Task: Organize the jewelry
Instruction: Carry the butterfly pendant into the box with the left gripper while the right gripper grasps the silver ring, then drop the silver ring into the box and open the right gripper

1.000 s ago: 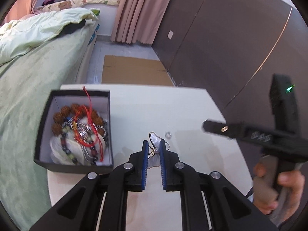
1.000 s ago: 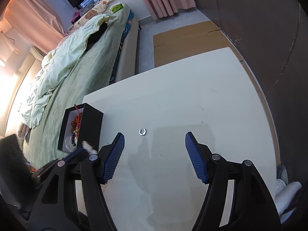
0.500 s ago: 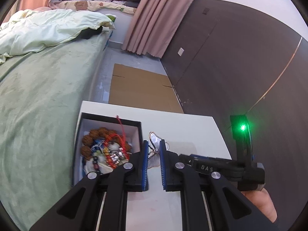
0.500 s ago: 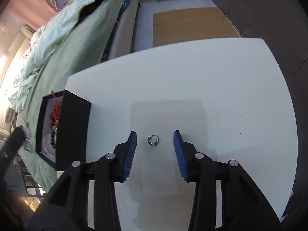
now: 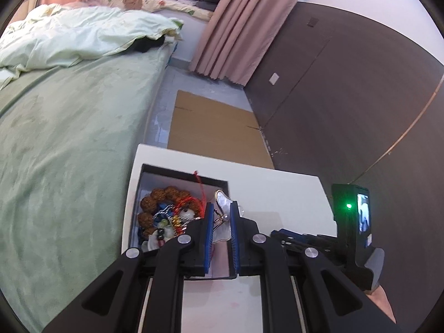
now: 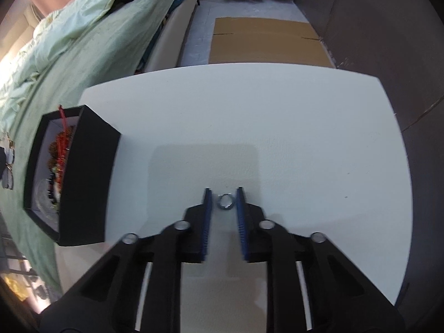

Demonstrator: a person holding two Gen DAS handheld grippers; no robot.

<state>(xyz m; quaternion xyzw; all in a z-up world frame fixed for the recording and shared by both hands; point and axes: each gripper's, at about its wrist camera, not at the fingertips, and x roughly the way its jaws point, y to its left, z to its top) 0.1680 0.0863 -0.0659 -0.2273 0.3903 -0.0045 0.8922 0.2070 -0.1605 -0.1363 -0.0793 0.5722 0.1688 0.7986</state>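
A black box (image 5: 183, 173) with a white lining holds brown beads, red cord and several beaded strings. My left gripper (image 5: 222, 208) is shut on a silver-white pendant (image 5: 222, 201) with a thin gold hook, and holds it over the box's right edge. In the right wrist view a small silver ring (image 6: 225, 202) lies on the white table (image 6: 277, 125). My right gripper (image 6: 223, 193) points down at the ring, one blue pad on each side. Its jaws are closing, and a thin gap still shows on both sides of the ring. The box (image 6: 88, 172) stands to the left.
A green bed (image 5: 69, 138) runs along the table's left side. A flat cardboard sheet (image 6: 263, 41) lies on the floor beyond the far edge. A dark wall panel (image 5: 347, 111) stands to the right. A hand (image 5: 385, 302) grips the right tool's handle.
My left gripper carried the pendant from the table over to the box's right edge. My right gripper came down over the ring, and its jaws narrowed from wide to nearly touching it.
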